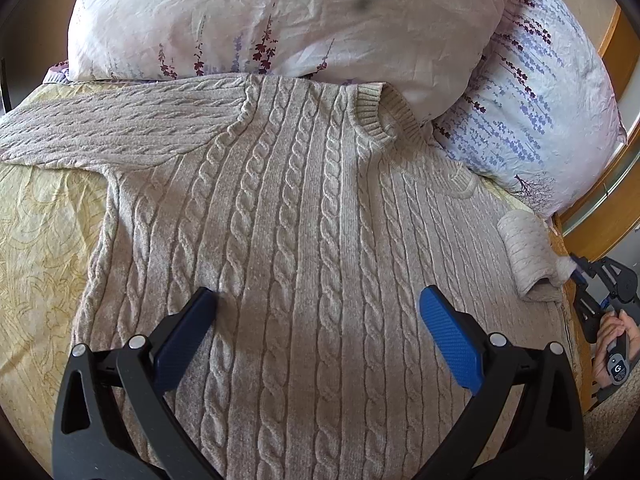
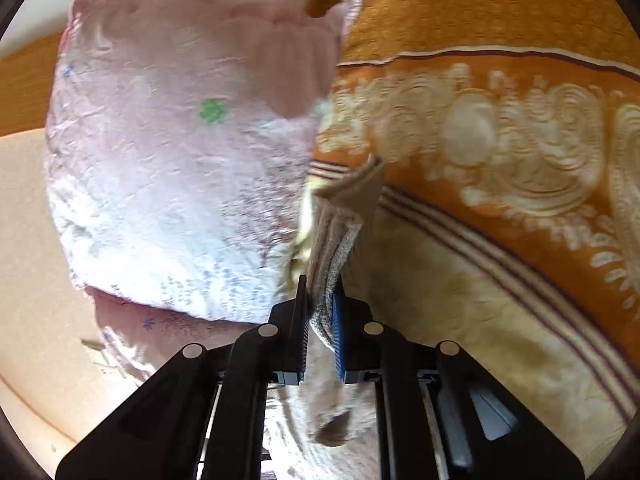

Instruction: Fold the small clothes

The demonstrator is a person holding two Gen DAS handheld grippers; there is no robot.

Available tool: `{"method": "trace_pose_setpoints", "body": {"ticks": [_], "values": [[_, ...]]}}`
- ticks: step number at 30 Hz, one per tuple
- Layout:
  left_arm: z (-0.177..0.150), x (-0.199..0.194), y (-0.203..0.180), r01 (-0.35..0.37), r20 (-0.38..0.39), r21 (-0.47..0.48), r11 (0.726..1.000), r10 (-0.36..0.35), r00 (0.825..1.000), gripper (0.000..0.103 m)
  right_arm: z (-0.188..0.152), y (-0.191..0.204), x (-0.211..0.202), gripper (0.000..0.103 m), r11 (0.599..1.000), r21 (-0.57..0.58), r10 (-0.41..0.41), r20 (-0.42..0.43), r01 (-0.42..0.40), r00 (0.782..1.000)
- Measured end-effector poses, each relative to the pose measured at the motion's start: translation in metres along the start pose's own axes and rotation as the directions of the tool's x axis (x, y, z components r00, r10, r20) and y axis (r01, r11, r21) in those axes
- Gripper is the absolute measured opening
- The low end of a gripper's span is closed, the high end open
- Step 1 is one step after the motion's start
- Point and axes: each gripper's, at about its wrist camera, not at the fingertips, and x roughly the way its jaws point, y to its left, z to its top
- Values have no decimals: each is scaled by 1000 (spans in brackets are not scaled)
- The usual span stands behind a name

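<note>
A beige cable-knit sweater (image 1: 304, 216) lies flat on the bed, collar (image 1: 376, 116) toward the pillows, left sleeve (image 1: 120, 124) stretched out to the left. My left gripper (image 1: 316, 300) is open and empty, hovering over the sweater's body. The right sleeve's cuff (image 1: 528, 256) is lifted at the right bed edge, where my right gripper (image 1: 600, 292) shows with the hand behind it. In the right wrist view my right gripper (image 2: 320, 312) is shut on the sleeve cuff (image 2: 336, 240), knit fabric pinched between the pads.
Two floral pillows (image 1: 280, 16) (image 1: 532, 112) lie behind the collar. A pale yellow bedspread (image 1: 40, 240) covers the bed. The right wrist view shows a pillow (image 2: 180, 160) on the left and an orange patterned blanket (image 2: 500, 120) on the right.
</note>
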Motion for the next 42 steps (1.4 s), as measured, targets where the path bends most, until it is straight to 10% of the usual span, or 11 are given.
{"method": "trace_pose_setpoints", "body": {"ticks": [9,18,27,42], "values": [[11,-10,25,76,43,-144,987,-70,997,101,-60,95,76,11,954,-76,254,-315,-291,914],[42,-43,77,6,176,-261,965,41,984,101,-142,91,166,11,974,-154,52,-563,-166,825],[61,-58,138,-183,152,-359,915,251,956,101,-212,85,218,11,957,-281,-148,-666,-63,731],[77,-55,222,9,182,-617,787,131,975,94,-276,115,236,11,831,-551,-354,-630,-75,691]]}}
